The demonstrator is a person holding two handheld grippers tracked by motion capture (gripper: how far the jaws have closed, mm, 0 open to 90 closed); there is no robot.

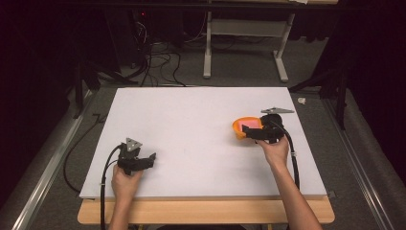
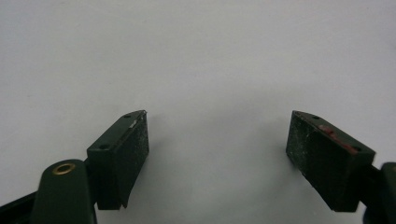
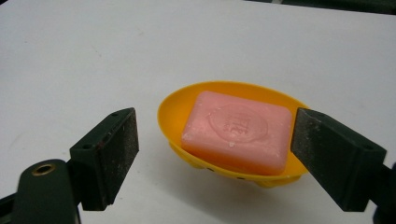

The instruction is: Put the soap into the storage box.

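1. One container is seen: a yellow-orange soap dish [image 3: 175, 112], oval and shallow, standing on the white desk [image 1: 191, 129] toward its right side.
2. One pink bar of soap [image 3: 238, 130] is held in the dish; it lies flat, with a round stamped mark on its upper face (the lettering cannot be read).
3. In the high view the dish [image 1: 238, 125] is partly covered by the right claw [image 1: 249, 130], and part of the pink soap [image 1: 252, 122] is visible above the jaws.
4. Two claws are counted, one in each of the person's hands.
5. The right claw [image 3: 215, 154] is seen with its jaws apart and nothing pressed between the pads. The soap and dish are viewed through the gap, just beyond the jaw tips, and whether the right-hand jaw touches the dish rim cannot be told.
6. The left claw [image 1: 143, 160] is held near the desk's front left, well apart from the dish.
7. In the left gripper view the left claw [image 2: 217, 140] is shown wide, with bare white desk between the jaws.
8. A cable is trailed from each claw toward the desk's front edge.
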